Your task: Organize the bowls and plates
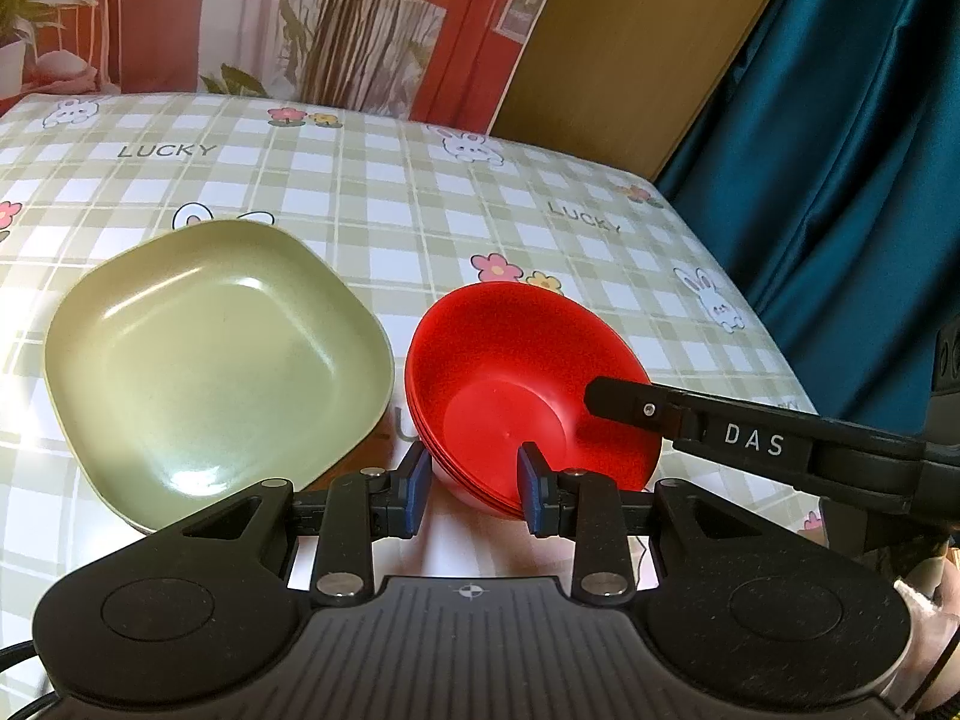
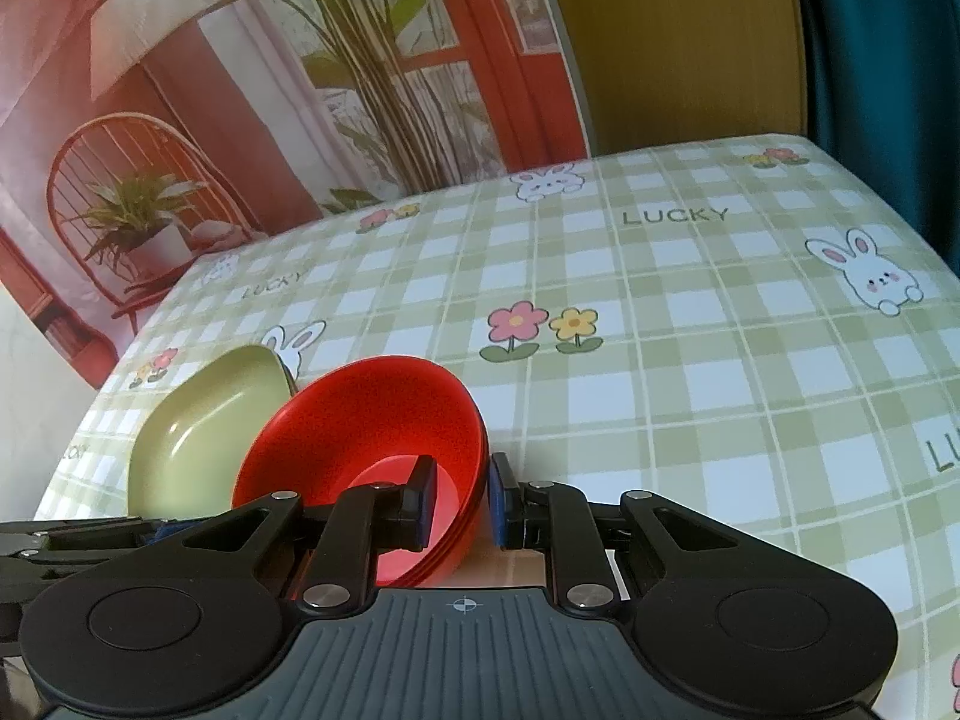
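The right gripper [image 2: 461, 501] has its fingers [image 2: 420, 501] set either side of the near wall of the red bowls [image 2: 372, 420], one pad inside and one outside, with a sliver of gap visible at the outer pad, so whether they truly pinch the rim cannot be told. The left gripper [image 1: 474, 495] holds its fingers [image 1: 531, 495] apart, astride the near-left rim of the same bowls [image 1: 516, 360], one pad outside and one over the inside, neither clearly touching. The bowls are glossy red, round and shallow, nested as a stack whose rims show as thin layers at the near edge; the count is hard to make out. They sit on the bench [image 1: 390, 192], which wears a green checked cloth printed with rabbits, flowers and "LUCKY". Just beside them, on their left, lies a pale green plate [image 1: 216, 360], square with rounded corners and a raised rim, close to the bowls without clearly touching. In the left view the right gripper's finger reaches across the bowls' far right side and hides that rim. In the right view the plate [image 2: 198, 426] is partly covered by the bowls, and the stack's base is hidden behind the gripper body.
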Available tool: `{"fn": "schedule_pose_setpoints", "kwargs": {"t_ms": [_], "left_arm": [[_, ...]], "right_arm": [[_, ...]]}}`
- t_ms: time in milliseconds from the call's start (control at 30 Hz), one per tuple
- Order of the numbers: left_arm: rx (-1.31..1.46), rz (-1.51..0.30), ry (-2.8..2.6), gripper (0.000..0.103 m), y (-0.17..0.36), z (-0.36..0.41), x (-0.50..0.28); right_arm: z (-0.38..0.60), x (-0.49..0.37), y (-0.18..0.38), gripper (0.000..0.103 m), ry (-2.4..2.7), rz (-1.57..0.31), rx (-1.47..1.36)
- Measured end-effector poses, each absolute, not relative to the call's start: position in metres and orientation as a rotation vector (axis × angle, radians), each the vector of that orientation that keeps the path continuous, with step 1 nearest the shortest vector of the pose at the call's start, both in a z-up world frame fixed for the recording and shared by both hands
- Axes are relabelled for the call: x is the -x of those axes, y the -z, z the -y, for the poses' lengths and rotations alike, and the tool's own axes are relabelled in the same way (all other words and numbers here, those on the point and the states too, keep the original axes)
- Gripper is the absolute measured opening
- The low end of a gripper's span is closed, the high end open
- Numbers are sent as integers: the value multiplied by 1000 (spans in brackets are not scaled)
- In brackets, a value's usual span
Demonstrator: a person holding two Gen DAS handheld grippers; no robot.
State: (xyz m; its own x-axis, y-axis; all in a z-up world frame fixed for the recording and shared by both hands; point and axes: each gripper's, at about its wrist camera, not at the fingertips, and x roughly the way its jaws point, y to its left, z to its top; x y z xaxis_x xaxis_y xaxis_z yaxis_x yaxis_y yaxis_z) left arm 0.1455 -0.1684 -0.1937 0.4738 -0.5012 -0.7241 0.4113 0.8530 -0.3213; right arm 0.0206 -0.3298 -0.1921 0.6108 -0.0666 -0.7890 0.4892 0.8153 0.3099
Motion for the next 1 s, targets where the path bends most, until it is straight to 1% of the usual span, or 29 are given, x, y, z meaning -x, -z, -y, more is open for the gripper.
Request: {"fn": "schedule_pose_setpoints", "kwargs": {"t_ms": [433, 733, 1000], "left_arm": [[103, -824, 569, 33, 159, 159, -155], [112, -745, 556, 33, 124, 131, -174], [58, -714, 517, 33, 106, 102, -195]], "right_arm": [[326, -49, 150, 18, 322, -810, -482], [313, -90, 119, 18, 256, -764, -444], [288, -135, 114, 18, 183, -754, -441]]}}
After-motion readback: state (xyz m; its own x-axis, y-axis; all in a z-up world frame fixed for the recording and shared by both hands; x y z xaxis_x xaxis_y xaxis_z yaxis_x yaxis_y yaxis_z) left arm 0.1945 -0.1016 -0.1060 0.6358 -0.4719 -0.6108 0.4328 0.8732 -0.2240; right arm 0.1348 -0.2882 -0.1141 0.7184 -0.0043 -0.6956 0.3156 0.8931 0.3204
